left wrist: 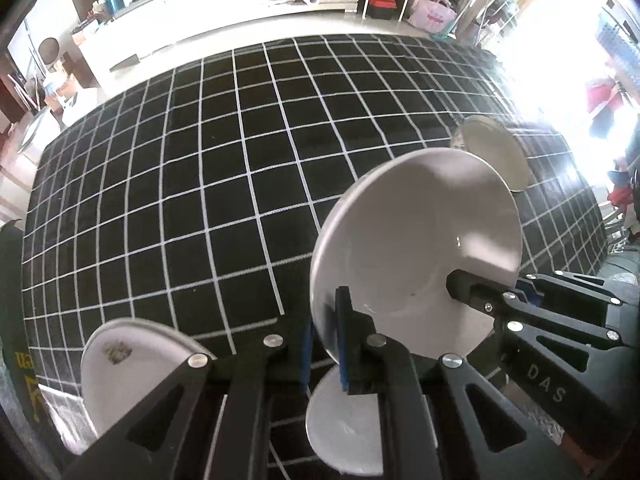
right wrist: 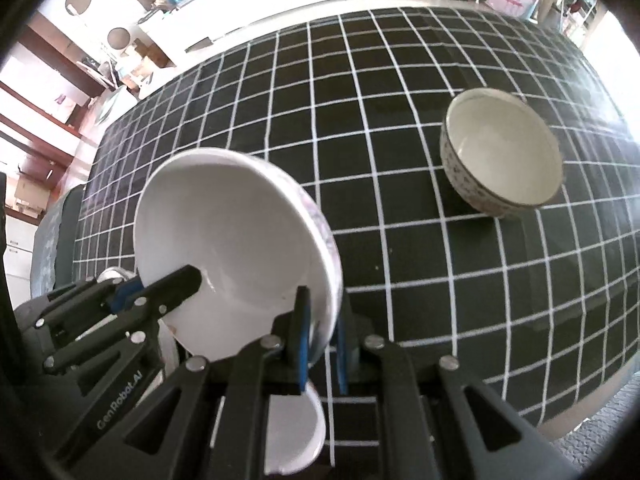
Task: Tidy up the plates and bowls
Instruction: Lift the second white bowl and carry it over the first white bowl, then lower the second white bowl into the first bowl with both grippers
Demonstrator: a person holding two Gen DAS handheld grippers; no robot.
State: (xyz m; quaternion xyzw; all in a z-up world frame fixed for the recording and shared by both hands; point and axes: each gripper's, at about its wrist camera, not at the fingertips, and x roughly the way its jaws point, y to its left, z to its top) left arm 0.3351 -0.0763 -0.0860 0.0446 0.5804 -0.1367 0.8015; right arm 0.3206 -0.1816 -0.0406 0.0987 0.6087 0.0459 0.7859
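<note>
A white bowl [left wrist: 416, 248] [right wrist: 236, 240] hangs tilted above the black checked tablecloth [left wrist: 200, 180], and both grippers hold it. My left gripper [left wrist: 326, 320] is shut on the bowl's near rim, one blue pad inside and one outside. My right gripper [right wrist: 320, 328] is shut on the opposite rim. Each gripper shows in the other's view: the right gripper [left wrist: 500, 292] enters from the right, the left gripper [right wrist: 144, 284] from the left. A patterned bowl [right wrist: 500, 156] [left wrist: 492, 152] stands upright and alone on the cloth further off.
A white dish [left wrist: 344, 428] [right wrist: 292, 432] lies on the cloth just under the grippers. Another white dish [left wrist: 132, 364], with a small mark inside, sits at the near left edge. White counters and shelves with clutter stand beyond the table's far edge.
</note>
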